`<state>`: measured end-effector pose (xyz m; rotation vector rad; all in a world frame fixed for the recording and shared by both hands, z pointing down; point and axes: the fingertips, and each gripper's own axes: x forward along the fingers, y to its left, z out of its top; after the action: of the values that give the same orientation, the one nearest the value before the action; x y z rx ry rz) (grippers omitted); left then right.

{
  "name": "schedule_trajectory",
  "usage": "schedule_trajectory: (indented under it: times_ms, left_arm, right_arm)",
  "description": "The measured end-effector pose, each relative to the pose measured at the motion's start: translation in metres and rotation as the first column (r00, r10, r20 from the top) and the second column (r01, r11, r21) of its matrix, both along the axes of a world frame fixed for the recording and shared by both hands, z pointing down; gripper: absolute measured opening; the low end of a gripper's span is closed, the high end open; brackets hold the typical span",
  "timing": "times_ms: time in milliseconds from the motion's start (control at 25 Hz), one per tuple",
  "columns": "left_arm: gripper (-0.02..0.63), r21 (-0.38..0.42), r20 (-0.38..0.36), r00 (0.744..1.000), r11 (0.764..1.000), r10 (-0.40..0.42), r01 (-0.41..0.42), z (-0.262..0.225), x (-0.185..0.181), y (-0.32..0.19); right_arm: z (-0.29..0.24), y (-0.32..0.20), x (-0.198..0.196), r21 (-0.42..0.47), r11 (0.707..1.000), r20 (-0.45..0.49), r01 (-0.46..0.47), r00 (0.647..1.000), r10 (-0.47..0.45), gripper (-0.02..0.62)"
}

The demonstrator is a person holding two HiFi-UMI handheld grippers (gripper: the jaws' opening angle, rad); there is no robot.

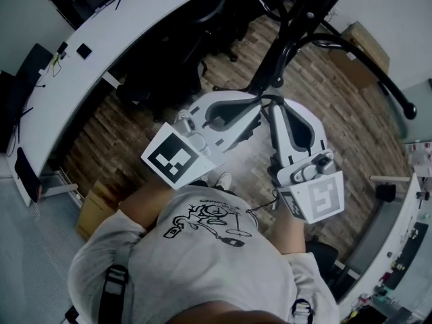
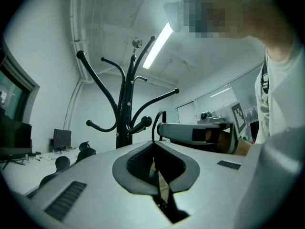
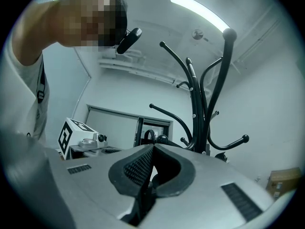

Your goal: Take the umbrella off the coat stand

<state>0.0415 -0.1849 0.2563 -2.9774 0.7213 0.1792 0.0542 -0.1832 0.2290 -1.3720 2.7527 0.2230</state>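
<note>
Coat stand (image 2: 125,113) ahead, left gripper (image 2: 153,147) and right gripper (image 3: 153,149) raised toward it, both clenched empty

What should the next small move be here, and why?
Probably open the right gripper. Its fingers are pressed together with nothing between them, and it points at the coat stand, where a black loop, seemingly the umbrella handle, shows just beyond the tips. The left gripper is shut too, so neither can grasp yet.
</note>
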Motion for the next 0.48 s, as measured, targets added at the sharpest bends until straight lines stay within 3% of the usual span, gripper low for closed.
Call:
schedule_trajectory:
  times_ms: [480]
  left_arm:
    - [0.023,-0.046,0.038,0.999,0.999,0.008,-0.006,0.024,0.008,0.008]
  right_arm:
    - [0.019,0.006,0.008,-0.052,0.998,0.004,-0.023,1.0,0.023,0.006]
